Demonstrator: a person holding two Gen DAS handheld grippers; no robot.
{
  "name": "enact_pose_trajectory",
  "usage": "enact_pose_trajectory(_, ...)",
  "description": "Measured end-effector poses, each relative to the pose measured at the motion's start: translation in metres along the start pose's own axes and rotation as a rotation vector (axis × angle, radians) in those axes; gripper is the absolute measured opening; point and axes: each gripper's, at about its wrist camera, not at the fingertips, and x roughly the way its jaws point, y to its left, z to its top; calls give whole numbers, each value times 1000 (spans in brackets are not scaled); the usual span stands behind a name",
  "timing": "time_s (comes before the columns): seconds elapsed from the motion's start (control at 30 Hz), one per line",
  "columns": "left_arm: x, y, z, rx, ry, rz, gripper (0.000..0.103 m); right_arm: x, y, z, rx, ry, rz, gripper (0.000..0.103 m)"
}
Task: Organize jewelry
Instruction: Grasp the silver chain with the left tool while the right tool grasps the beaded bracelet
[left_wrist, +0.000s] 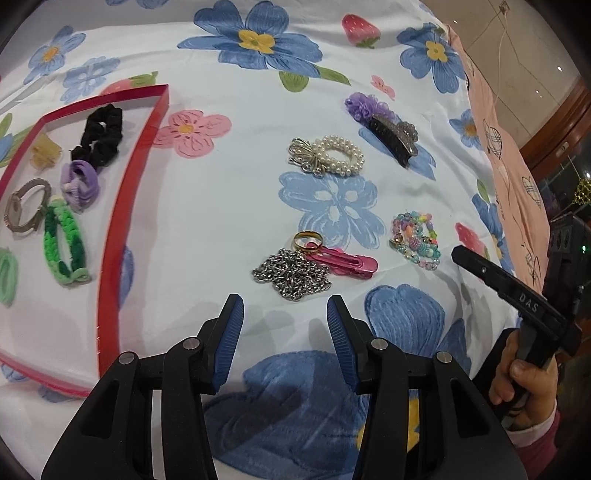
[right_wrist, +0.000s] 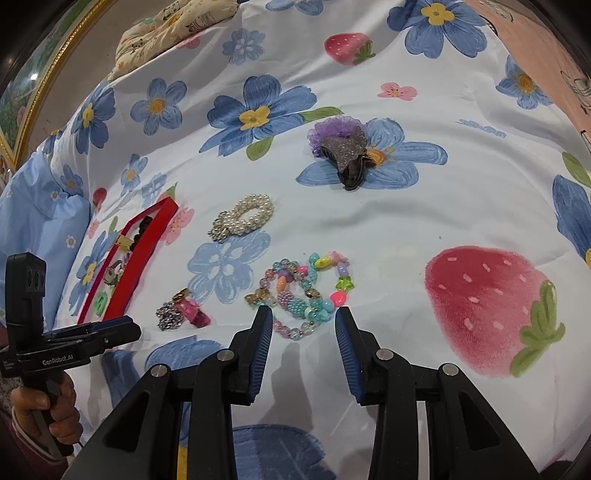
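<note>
A red tray (left_wrist: 125, 206) at the left holds a black scrunchie (left_wrist: 101, 134), a purple hair tie (left_wrist: 79, 182), a green braided band (left_wrist: 64, 243), a watch (left_wrist: 26, 206) and an amber clip (left_wrist: 44, 155). On the floral cloth lie a silver chain (left_wrist: 291, 273), a gold ring (left_wrist: 308, 242), a pink clip (left_wrist: 345, 262), a pearl bracelet (left_wrist: 328, 155), a colourful bead bracelet (right_wrist: 306, 291) and a black claw clip (right_wrist: 351, 158) on a purple scrunchie. My left gripper (left_wrist: 285, 306) is open just before the chain. My right gripper (right_wrist: 304, 317) is open at the bead bracelet's near edge.
The floral bedspread (right_wrist: 443, 206) covers the whole surface. A pink sheet (left_wrist: 506, 155) lies at the right edge and a patterned pillow (right_wrist: 173, 22) at the back. A gold-framed picture (right_wrist: 33, 92) stands at the far left.
</note>
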Motion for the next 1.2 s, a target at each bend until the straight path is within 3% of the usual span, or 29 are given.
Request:
enact_pose_trajectory(0.17, 12, -4, 5, 15, 13, -7, 46, 7, -10, 9, 5, -11, -44, 38)
enact_pose_trajectory(0.47, 34, -5, 14, 38, 13, 2, 46, 45, -13, 17, -26, 47, -88, 34)
enact_pose_trajectory(0.5, 36, -6, 15, 45, 10, 4, 46, 46, -10, 17, -38, 44, -90, 29)
enact_pose_trajectory(0.53, 37, -8, 15, 57, 9, 7, 46, 48, -8, 17, -43, 45, -77, 16)
enact_pose_trajectory(0.57, 38, -10, 15, 75, 4, 16, 44, 49, -6, 17, -45, 47, -71, 12)
enact_pose_trajectory(0.67, 40, -10, 15, 89, 5, -14, 19, 49, -3, 17, -56, 38, -80, 12)
enact_pose_trajectory(0.77, 36, -6, 15, 78, 9, -55, 10, 42, -3, 19, -41, 17, -59, 12)
enact_pose_trajectory(1.2, -18, 1, 11, 57, -98, -91, 9, -25, 25, 44, -56, -166, 4, 12)
